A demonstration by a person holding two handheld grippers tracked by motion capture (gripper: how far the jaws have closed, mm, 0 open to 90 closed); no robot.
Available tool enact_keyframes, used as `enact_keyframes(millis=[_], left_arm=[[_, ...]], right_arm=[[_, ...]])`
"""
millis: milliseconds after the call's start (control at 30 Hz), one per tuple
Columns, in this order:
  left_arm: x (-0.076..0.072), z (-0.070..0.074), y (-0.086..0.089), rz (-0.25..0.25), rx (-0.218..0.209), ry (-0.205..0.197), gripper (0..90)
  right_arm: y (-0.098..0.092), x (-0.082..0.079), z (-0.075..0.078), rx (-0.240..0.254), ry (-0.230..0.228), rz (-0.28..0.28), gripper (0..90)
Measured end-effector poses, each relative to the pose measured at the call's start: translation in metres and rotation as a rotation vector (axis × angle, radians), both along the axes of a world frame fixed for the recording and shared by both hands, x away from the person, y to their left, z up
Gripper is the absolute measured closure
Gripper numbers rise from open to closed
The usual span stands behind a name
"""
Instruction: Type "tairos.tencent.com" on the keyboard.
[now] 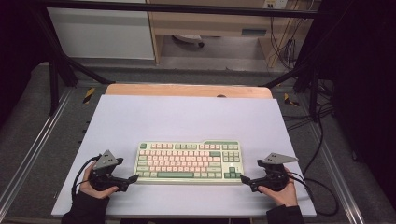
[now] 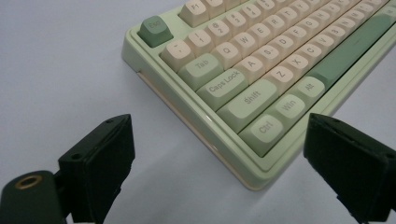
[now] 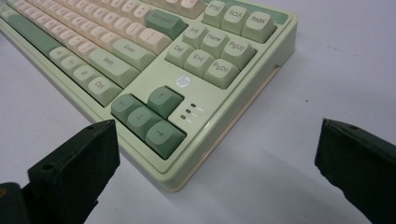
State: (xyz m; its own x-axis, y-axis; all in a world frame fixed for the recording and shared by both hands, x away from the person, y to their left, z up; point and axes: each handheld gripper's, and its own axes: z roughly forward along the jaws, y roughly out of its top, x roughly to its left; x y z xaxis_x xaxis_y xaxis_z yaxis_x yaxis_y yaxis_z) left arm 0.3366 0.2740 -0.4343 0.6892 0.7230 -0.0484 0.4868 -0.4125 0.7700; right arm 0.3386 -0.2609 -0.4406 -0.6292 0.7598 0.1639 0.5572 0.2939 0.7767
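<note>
A pale green keyboard [image 1: 189, 163] with cream and green keys lies flat near the front of the white mat [image 1: 187, 116]. My left gripper [image 1: 133, 178] sits at its front left corner, held in a hand, jaws pointing right. In the left gripper view the keyboard [image 2: 261, 60] has its Ctrl corner just ahead of my open left gripper [image 2: 219, 140], untouched. My right gripper [image 1: 243, 179] sits at the front right corner, pointing left. The right gripper view has the keyboard [image 3: 140, 56] with its arrow-key corner ahead of my open right gripper [image 3: 218, 135], nothing pressed.
The mat covers a wooden table [image 1: 187, 90] whose far edge shows bare. Black frame posts [image 1: 53, 84] stand at both sides. Cables [image 1: 322, 140] trail on the floor at the right. Bare mat stretches behind the keyboard.
</note>
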Motion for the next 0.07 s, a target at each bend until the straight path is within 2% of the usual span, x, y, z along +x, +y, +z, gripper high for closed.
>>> enact_keyframes(millis=[67], left_arm=[[0.0,0.0001,0.0003,-0.002,-0.002,0.0,8.9]], right_arm=[[0.0001,-0.0001,-0.0002,-0.003,0.003,0.002,0.5]])
